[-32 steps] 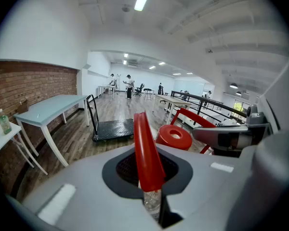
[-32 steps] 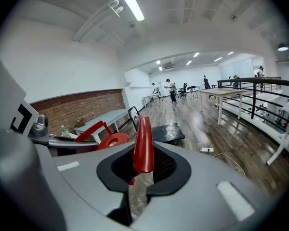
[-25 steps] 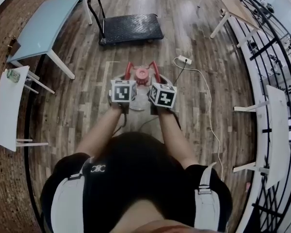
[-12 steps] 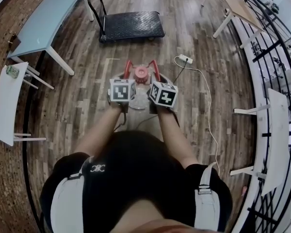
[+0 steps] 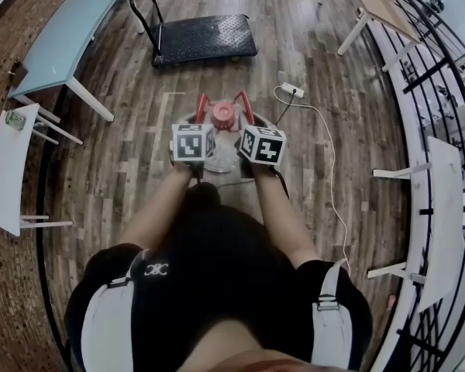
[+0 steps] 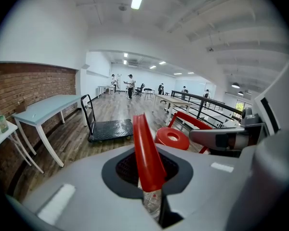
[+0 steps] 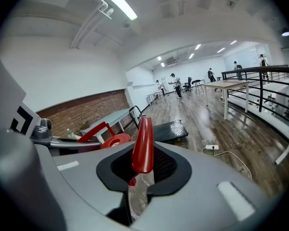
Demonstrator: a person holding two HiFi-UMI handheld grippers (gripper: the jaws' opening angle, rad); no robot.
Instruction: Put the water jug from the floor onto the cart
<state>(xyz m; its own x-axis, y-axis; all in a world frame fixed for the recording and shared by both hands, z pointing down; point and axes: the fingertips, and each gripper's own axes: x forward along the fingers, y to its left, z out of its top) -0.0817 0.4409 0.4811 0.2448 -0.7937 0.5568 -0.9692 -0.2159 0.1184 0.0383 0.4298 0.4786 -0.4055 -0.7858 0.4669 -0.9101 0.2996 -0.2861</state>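
The water jug (image 5: 222,152) is clear with a red cap (image 5: 223,115) and two red handles. I hold it in front of me, above the wooden floor. My left gripper (image 5: 202,120) is shut on the left red handle (image 6: 144,150). My right gripper (image 5: 246,120) is shut on the right red handle (image 7: 143,146). The black flat cart (image 5: 205,39) with its upright push bar stands ahead on the floor, apart from the jug. It also shows as the cart (image 6: 111,129) in the left gripper view and the cart (image 7: 169,128) in the right gripper view.
A light blue table (image 5: 62,41) and a white table (image 5: 8,169) stand at the left. A white power strip (image 5: 292,91) and its cable lie on the floor to the right of the jug. A wooden table (image 5: 376,6) and a black railing (image 5: 442,91) line the right side.
Both grippers and the jug have shifted a little across the floor toward the cart. Both grips on the handles are unchanged.
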